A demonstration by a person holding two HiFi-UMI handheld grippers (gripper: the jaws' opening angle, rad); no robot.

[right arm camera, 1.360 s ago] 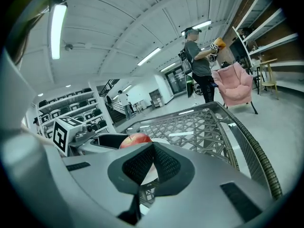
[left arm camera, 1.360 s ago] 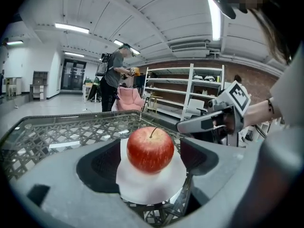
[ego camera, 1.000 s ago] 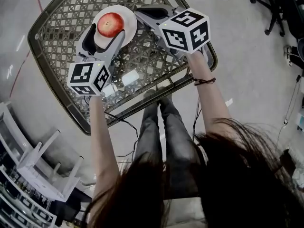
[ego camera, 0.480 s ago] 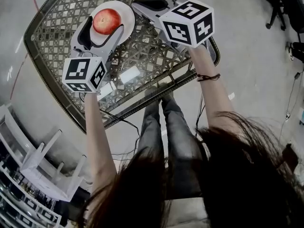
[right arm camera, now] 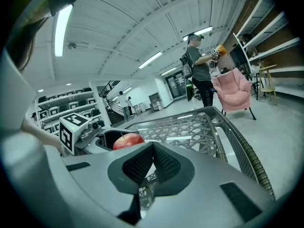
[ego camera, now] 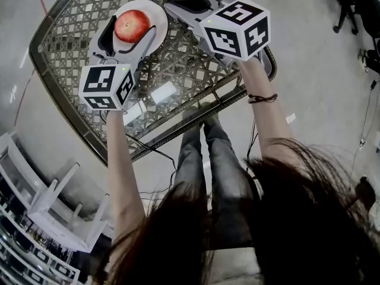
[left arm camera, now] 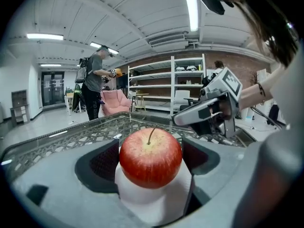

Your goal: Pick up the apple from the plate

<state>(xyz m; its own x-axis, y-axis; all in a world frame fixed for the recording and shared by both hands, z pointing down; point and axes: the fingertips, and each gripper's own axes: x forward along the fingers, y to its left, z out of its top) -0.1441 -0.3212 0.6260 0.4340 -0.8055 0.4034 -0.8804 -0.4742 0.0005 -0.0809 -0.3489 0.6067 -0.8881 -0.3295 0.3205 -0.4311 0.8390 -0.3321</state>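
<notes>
Apple (ego camera: 132, 26) sits stem-up on the white plate (ego camera: 159, 12). It is red w/ a yellowish patch round the stem. Plate is in the far half of the lattice worktop (ego camera: 71, 22), and the apple's underside rests on it.

Left claw (left arm camera: 151, 161) is low at the plate w/ jaws apart, one ea. side of the apple. The dark pads (left arm camera: 105, 161) are hard by its flanks, and the left gripper view shows no gap btw pad & skin. Its marker cube (ego camera: 108, 86) is over the near-left part of the worktop, w/ the left forearm (ego camera: 122, 159) running back across the near-left edge.

Right claw (ego camera: 176, 6) is over the worktop just right of the plate, pointing toward the far side. Its jaws are together, pads meeting at the tips, and it is empty. Lattice shows thru the slit under the pads in the right gripper view, which also has the apple off to the left, beyond the pads. Its cube (ego camera: 234, 27) is by the right edge, and there is a dark band (ego camera: 261, 98) on the right wrist.

Bg: a person w/ a backpack (left arm camera: 93, 77) stands beyond the far side, w/ a pink armchair (left arm camera: 115, 102) beside them and shelving (left arm camera: 173, 82) along a brick wall. On the floor, the holder's legs (ego camera: 205, 159) in dark trousers are at the near edge. A white stool (ego camera: 56, 200) is off the near-left edge, and an office chair (ego camera: 341, 5) is well off to the right.
</notes>
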